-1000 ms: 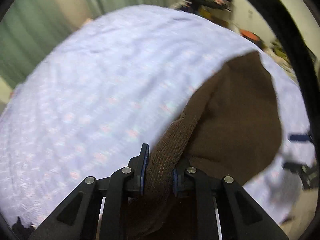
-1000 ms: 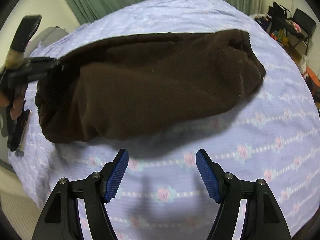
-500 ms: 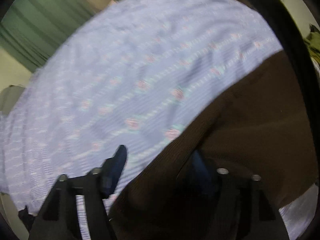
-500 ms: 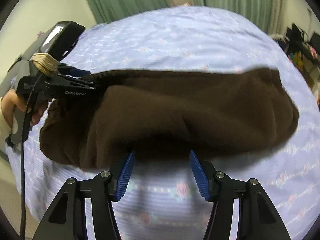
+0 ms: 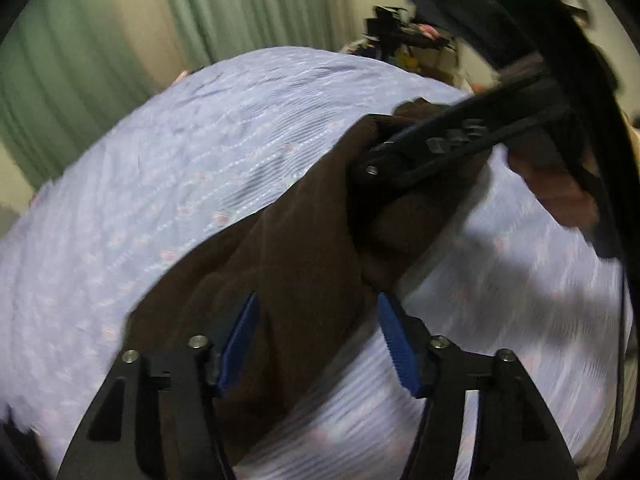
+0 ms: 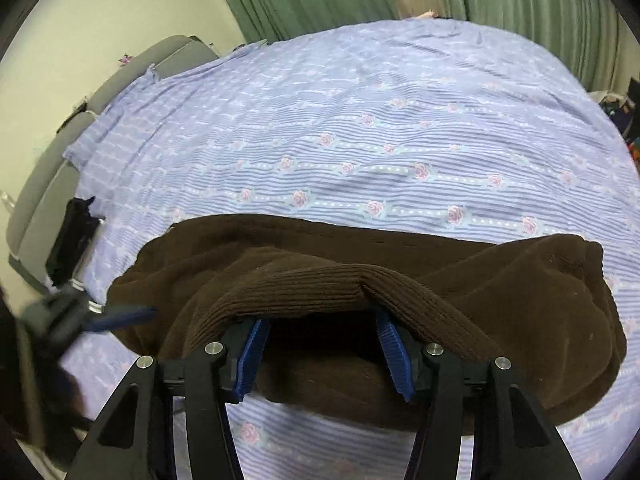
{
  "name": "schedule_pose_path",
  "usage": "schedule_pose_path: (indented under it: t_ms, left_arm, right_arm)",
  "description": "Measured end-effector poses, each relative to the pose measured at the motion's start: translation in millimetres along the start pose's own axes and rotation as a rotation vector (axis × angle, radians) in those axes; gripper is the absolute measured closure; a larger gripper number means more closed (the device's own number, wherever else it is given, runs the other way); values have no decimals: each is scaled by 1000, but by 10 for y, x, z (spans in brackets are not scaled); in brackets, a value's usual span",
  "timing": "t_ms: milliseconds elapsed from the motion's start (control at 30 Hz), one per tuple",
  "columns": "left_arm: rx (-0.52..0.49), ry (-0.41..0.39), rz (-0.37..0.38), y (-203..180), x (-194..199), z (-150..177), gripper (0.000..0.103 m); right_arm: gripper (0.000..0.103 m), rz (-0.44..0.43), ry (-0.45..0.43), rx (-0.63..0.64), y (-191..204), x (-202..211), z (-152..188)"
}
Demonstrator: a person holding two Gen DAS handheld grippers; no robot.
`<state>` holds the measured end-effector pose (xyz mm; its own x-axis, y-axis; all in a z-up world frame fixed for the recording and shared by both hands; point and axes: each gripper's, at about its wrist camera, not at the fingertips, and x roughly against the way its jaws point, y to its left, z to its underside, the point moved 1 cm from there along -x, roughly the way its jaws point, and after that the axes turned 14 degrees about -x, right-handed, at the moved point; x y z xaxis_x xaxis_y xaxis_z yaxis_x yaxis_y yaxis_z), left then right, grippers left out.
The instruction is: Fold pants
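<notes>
On the bedspread (image 6: pixel 400 120) lie folded brown pants (image 6: pixel 500 308).

Brown pants (image 6: pixel 500 292), lilac rose-striped bedsheet (image 6: pixel 360 120)

The left gripper (image 5: pixel 318 340) let go of the pants (image 5: pixel 304 248) and opened.

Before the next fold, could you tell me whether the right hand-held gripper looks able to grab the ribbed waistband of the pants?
Probably yes: the right hand-held gripper is open and the waistband drapes over its fingertips, nothing between.
</notes>
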<state>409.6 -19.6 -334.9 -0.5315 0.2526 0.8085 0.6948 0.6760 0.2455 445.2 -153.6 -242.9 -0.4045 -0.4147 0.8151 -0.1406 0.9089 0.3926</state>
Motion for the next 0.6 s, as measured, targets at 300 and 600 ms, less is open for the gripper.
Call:
schedule_pose_path:
  t_ms: [300,600]
  left_arm:
    - [278,10,184,482,-339,-45,86]
    - [393,-32,284,730,-12,-61,87]
  right_arm:
    - [53,-15,23,16,-93,1,19]
    - [53,-104,74,89,40,-46,233]
